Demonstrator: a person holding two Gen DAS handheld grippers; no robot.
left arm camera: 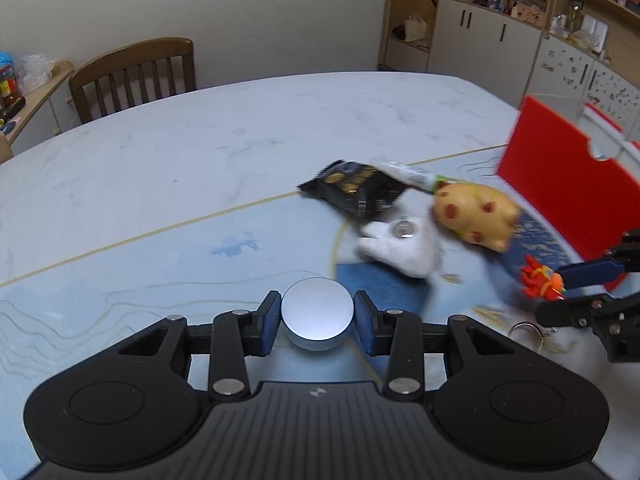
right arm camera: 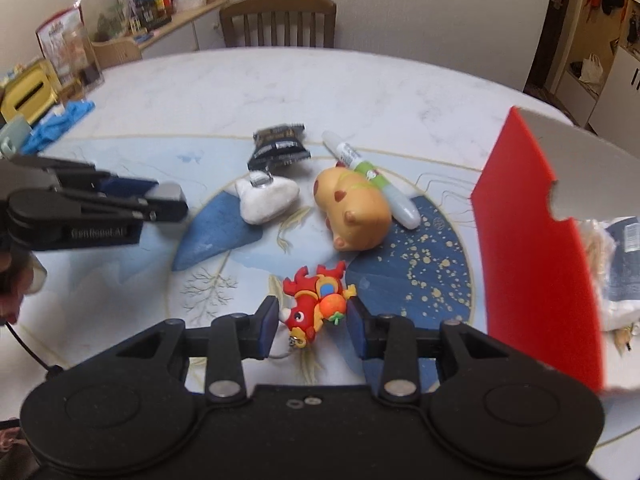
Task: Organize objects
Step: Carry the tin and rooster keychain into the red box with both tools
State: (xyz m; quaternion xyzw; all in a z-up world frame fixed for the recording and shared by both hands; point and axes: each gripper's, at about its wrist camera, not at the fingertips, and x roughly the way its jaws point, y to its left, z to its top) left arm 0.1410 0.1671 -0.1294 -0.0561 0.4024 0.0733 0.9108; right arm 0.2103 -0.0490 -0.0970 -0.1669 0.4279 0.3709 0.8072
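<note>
My left gripper (left arm camera: pixel 317 316) is shut on a round silver tin (left arm camera: pixel 317 308), its blue pads pressing both sides. The right wrist view shows the left gripper (right arm camera: pixel 168 202) side-on at the left. My right gripper (right arm camera: pixel 312 320) is shut on a small red and orange toy keychain (right arm camera: pixel 316 304); the left wrist view shows the keychain (left arm camera: pixel 542 282) at the far right. Beyond the keychain on the mat lie a tan pig toy (right arm camera: pixel 352 210), a white plush (right arm camera: pixel 266 198), a marker pen (right arm camera: pixel 372 178) and a black snack packet (right arm camera: pixel 280 146).
A red and white box (right arm camera: pixel 532 240) stands open at the right, with a packet (right arm camera: pixel 616 240) inside. Blue cloth (right arm camera: pixel 56 124) and containers sit at the table's far left. A wooden chair (right arm camera: pixel 278 20) stands behind the marble table (left arm camera: pixel 200 140).
</note>
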